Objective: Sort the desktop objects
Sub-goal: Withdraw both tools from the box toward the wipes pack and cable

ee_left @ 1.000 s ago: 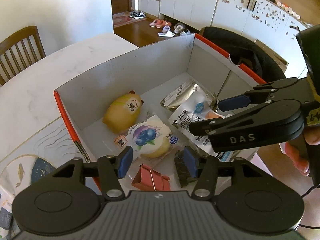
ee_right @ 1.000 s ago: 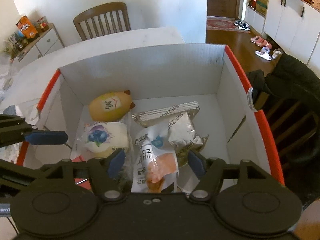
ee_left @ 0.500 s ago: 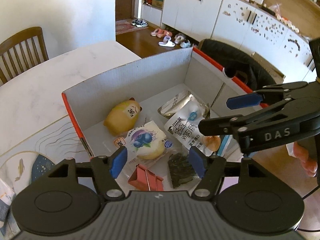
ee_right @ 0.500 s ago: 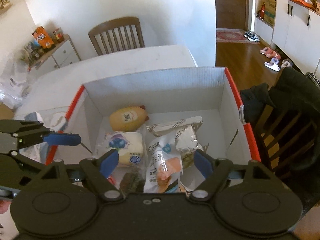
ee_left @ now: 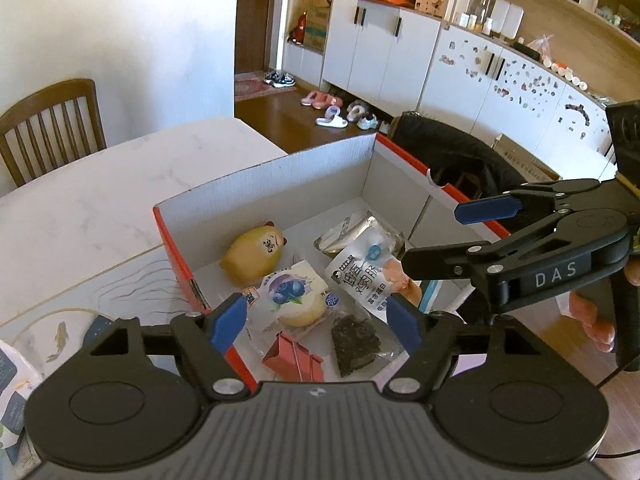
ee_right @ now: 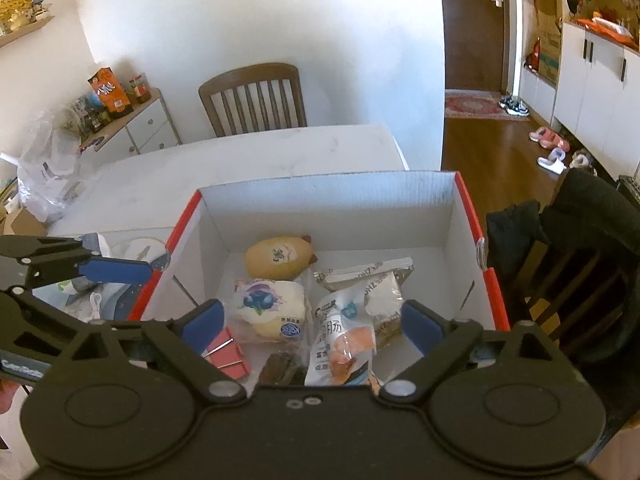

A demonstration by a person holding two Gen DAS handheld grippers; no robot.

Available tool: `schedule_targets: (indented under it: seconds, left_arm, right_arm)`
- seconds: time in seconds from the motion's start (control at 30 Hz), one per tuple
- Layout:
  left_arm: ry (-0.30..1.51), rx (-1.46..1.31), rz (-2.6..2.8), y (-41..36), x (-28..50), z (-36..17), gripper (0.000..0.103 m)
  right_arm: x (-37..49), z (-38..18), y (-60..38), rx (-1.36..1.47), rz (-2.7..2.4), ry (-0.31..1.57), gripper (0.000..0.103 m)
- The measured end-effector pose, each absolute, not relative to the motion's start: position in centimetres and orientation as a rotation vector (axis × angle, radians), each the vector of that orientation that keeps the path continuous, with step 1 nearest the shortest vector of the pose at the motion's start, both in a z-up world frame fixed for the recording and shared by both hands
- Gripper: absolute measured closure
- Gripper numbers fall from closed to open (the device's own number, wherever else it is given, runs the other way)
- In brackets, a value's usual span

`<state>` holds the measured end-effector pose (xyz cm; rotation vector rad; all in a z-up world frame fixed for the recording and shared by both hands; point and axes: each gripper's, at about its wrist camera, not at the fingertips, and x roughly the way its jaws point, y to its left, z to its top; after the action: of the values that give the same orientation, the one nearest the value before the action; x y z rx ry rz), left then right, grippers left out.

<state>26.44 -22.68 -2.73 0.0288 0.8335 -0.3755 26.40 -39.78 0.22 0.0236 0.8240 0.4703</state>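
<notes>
A: Left wrist view first: the cardboard box (ee_left: 280, 184) holds the sorted lot. A yellow squishy toy (ee_left: 254, 254) sits at about ten o'clock of the box floor, a blueberry bun packet (ee_left: 294, 298) just below it, a sausage packet (ee_left: 366, 276) at three o'clock, a silver foil packet (ee_left: 352, 232) behind that, and a pink binder clip (ee_left: 294, 360) and a dark tea packet (ee_left: 356, 340) at six.

B: And the grippers?

A: The left gripper (ee_left: 316, 324) hangs over the near edge of the box, its jaws just opened wider, nothing between them. The right gripper (ee_right: 314, 322) likewise: jaws just spread very wide, empty, with the packets lying free beneath.

B: So how far along?

A: I'd judge well along: six things are in. Some remain outside, at nine o'clock of the box in the right wrist view: a white cord (ee_right: 96, 302) and some packaging on the patterned mat (ee_right: 120, 304).

B: Anything unclear?

A: That clutter sits partly behind the other gripper's arm, so I can't count or name it. The near wall of the box is hidden by both gripper bodies.
</notes>
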Motion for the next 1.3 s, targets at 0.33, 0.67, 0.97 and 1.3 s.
schedule_targets:
  seconds: [0.33, 0.67, 0.97, 1.3]
  left_arm:
    - [0.788, -0.01, -0.355, -19.0, 24.5, -1.7, 0.018]
    - [0.743, -0.05, -0.303, -12.4, 22.9, -1.4, 0.0]
    - [0.737, -0.051, -0.269, -6.0, 21.4, -2.1, 0.0]
    - [0.737, -0.037, -0.244, 0.2, 20.0, -3.1, 0.0]
  right_arm:
    - [24.1, 1.4, -37.9, 0.047, 0.479, 0.783, 0.001]
    - [21.2, 2.2, -34.2, 0.116, 0.449, 0.765, 0.001]
    - [18.2, 2.3, -27.7, 0.072, 0.466, 0.756, 0.001]
    - [16.4, 0.4, -20.4, 0.019, 0.465, 0.794, 0.001]
